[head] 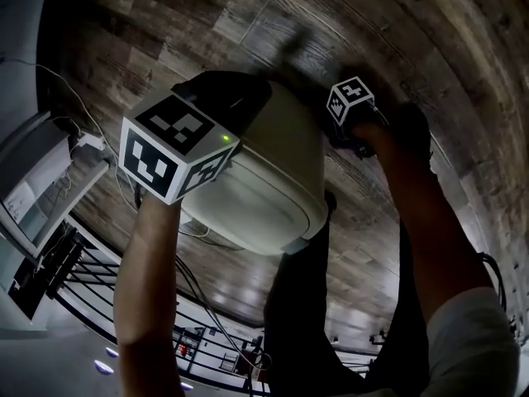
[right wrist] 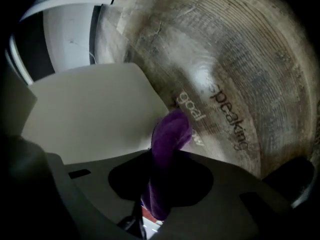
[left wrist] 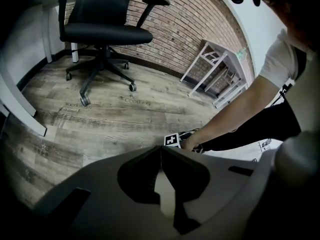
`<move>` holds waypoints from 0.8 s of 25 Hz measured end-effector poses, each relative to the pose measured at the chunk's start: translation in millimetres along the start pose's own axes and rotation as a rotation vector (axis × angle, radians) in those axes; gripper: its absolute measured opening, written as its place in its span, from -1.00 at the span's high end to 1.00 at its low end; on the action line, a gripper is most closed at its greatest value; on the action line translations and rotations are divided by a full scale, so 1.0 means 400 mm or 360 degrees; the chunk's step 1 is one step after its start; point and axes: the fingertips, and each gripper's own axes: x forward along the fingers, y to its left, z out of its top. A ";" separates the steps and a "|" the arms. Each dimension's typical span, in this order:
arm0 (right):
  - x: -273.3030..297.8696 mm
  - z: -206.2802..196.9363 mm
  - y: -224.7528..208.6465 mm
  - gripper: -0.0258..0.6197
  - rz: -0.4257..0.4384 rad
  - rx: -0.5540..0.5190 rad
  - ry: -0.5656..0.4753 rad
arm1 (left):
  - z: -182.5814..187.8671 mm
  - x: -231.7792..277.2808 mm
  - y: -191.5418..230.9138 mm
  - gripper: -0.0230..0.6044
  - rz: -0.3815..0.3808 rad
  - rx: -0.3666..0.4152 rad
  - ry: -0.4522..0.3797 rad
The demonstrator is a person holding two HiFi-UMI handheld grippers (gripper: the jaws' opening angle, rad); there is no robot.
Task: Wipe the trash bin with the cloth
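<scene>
Two grippers: both are in use, one to steady and one to wipe.
Left gripper (left wrist: 161, 154): the jaws are closed together on a pale sliver, by my reading the top edge of the trash bin (head: 273, 180). This is likely a hold to stop the bin sliding under the wipe.
Right gripper (right wrist: 162, 156): the jaws are pinched tight on the purple cloth (right wrist: 171, 129). A fold sticks out past the tips, so fabric rather than jaw meets the plastic.
Trash bin: pale, standing on the wooden floor (head: 248, 23) between the two grippers.
Cloth position: at the bin's side wall, near its edge; contact cannot be confirmed.
Task stage: wiping the side wall, as I judge it.
</scene>
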 end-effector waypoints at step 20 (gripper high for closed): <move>-0.409 -0.193 0.046 0.64 -0.0729 -0.1464 0.0072 | -0.008 -0.226 -0.368 0.91 0.0519 -0.0726 -0.0782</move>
